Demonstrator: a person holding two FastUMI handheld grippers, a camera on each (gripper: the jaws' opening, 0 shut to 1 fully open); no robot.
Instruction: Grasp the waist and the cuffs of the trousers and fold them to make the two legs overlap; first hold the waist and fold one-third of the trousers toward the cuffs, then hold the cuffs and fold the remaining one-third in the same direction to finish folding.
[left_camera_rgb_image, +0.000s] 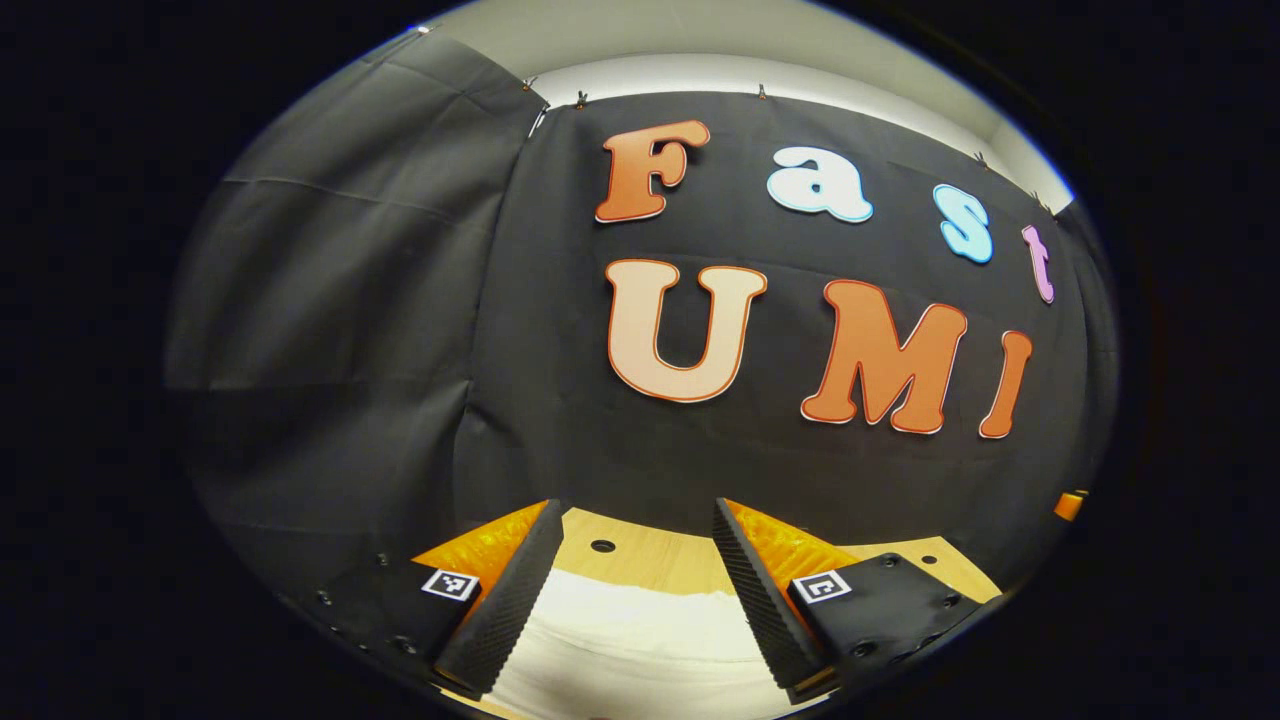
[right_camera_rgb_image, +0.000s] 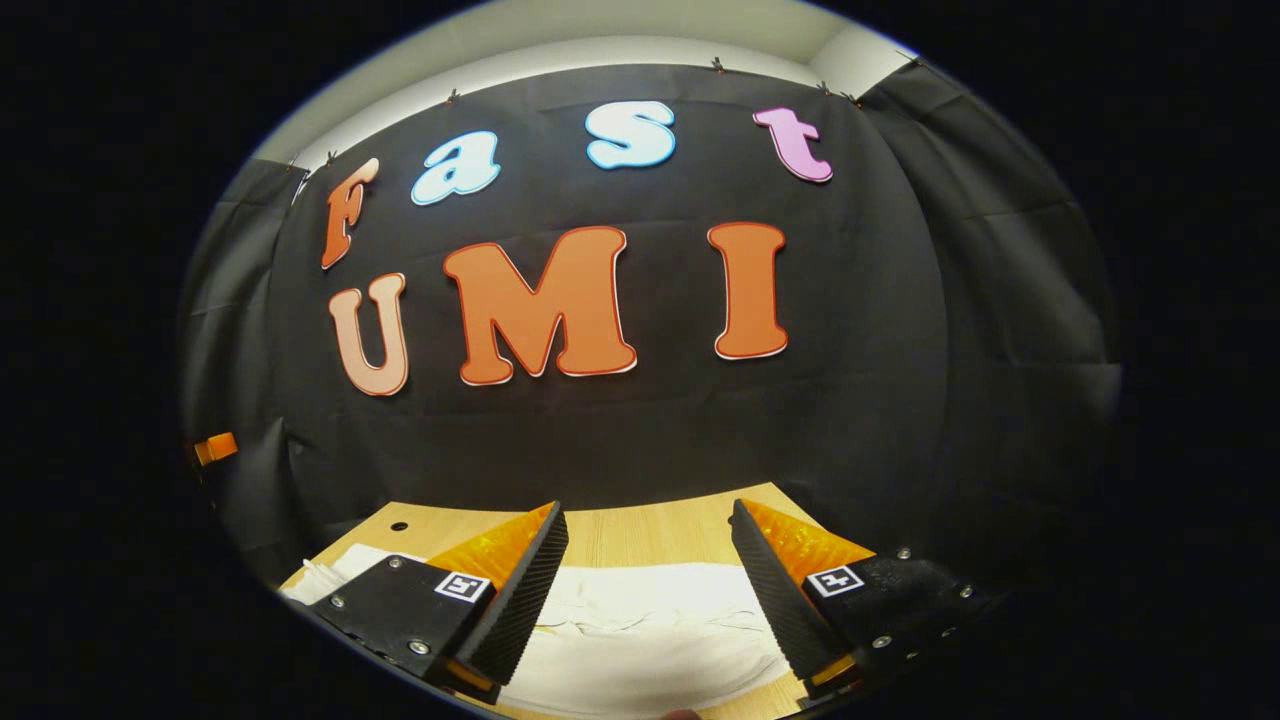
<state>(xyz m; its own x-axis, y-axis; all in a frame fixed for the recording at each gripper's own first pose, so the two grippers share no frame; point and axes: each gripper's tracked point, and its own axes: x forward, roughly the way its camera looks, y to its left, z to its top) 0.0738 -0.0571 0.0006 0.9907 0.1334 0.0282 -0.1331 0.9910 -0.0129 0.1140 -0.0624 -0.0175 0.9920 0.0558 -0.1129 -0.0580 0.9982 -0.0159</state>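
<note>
Black cloth (left_camera_rgb_image: 420, 330) hangs as the booth's back wall above a light wooden table (left_camera_rgb_image: 650, 555), with a pale strip of wall and ceiling (left_camera_rgb_image: 700, 70) visible over the cloth's clipped top edge. White trousers (left_camera_rgb_image: 640, 630) lie flat on the table, their cloth spread under and between the fingers in the left gripper view. In the right gripper view the same white trousers (right_camera_rgb_image: 650, 630) cover the near part of the table (right_camera_rgb_image: 640, 535), with shallow creases running across the fabric and a rumpled edge (right_camera_rgb_image: 320, 580) reaching out at lower left; which end is the waist and which the cuffs cannot be told from here. The left gripper (left_camera_rgb_image: 635, 580) hovers above the garment with its jaws spread wide and nothing between them. The right gripper (right_camera_rgb_image: 645, 580) is held likewise over the trousers, jaws wide apart and empty. Each gripper's ribbed fingers (left_camera_rgb_image: 510, 600) frame a bare stretch of white fabric, and whether the tips touch the cloth cannot be made out. Small round holes (left_camera_rgb_image: 603, 546) dot the tabletop near the far edge, just in front of the black cloth. A small orange object (right_camera_rgb_image: 215, 448) sits at the left edge of the right gripper view, against the cloth.
</note>
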